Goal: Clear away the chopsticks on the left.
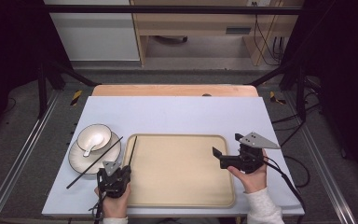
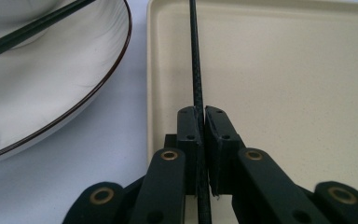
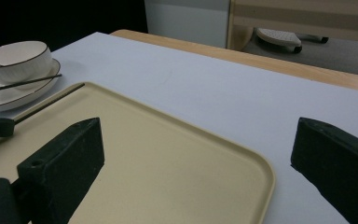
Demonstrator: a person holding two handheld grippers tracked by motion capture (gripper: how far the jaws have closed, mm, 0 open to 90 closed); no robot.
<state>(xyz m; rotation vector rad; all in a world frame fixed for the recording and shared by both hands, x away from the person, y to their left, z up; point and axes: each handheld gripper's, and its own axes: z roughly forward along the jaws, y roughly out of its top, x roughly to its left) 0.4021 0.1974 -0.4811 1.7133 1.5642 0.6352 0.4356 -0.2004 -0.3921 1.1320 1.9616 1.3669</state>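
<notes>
A black chopstick [image 2: 196, 60] runs along the left rim of the beige tray [image 1: 182, 172], and my left gripper [image 1: 127, 169] is shut on its near end. A second black chopstick [image 1: 94, 162] lies slanted across a white plate [image 1: 77, 161] left of the tray. On the plate stands a white bowl [image 1: 94, 135] with a white spoon [image 1: 92, 144] in it. My right gripper [image 1: 227, 144] hovers open over the tray's right edge, with nothing between its jaws. The right gripper view looks across the tray [image 3: 168, 154] toward the bowl [image 3: 16, 58] and the held chopstick [image 3: 51, 102].
A pale sheet [image 1: 177, 112] covers the table, with its wooden edge [image 1: 175, 90] showing at the back. Black frame posts [image 1: 42, 84] stand at both sides. Beyond the table are a cabinet [image 1: 93, 32] and cables [image 1: 265, 37] on the floor.
</notes>
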